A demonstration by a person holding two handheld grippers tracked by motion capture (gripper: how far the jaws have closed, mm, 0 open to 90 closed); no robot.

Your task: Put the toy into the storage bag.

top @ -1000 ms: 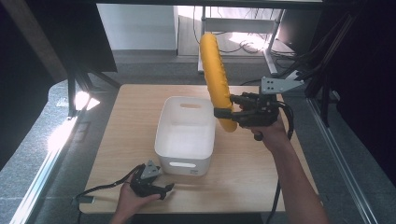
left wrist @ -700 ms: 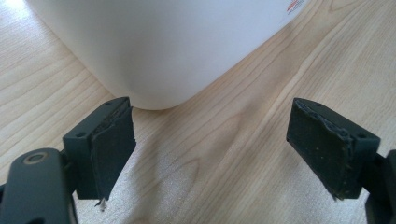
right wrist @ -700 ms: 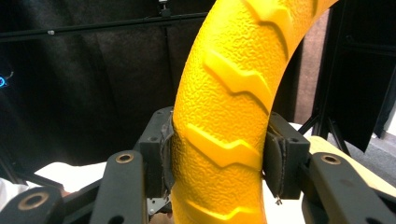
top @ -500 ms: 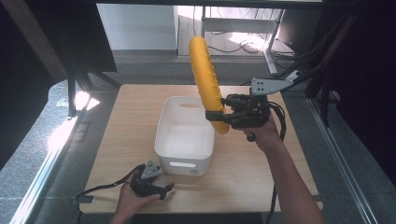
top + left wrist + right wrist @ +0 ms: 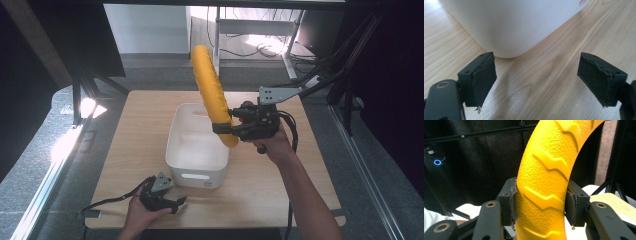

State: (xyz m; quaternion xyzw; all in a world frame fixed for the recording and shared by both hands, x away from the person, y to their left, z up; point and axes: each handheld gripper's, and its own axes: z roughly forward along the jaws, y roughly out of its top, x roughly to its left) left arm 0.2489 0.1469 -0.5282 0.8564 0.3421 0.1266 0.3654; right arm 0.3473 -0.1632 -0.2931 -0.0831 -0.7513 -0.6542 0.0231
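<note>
A long yellow foam roll (image 5: 210,91) with a textured, grooved surface stands nearly upright over the right rim of the white bin (image 5: 188,148). My right gripper (image 5: 223,129) is shut on its lower part, with both pads (image 5: 570,207) pressed into the yellow roll (image 5: 544,185) in the right gripper view. My left gripper (image 5: 176,204) rests on the table near the front edge, just in front of the bin, held by a hand. Its jaws stand wide apart with bare wood between them, and my left gripper (image 5: 544,82) faces the white bin's rounded corner (image 5: 506,27).
The wooden table (image 5: 280,185) has bare surface to the right of and in front of the bin. Black frame posts and cables (image 5: 345,65) stand beyond the table's right side. A desk with cables (image 5: 250,35) stands behind the table.
My right gripper has carried the yellow roll leftward, from beside the bin's right side to over its right rim. The left gripper has stayed put.
</note>
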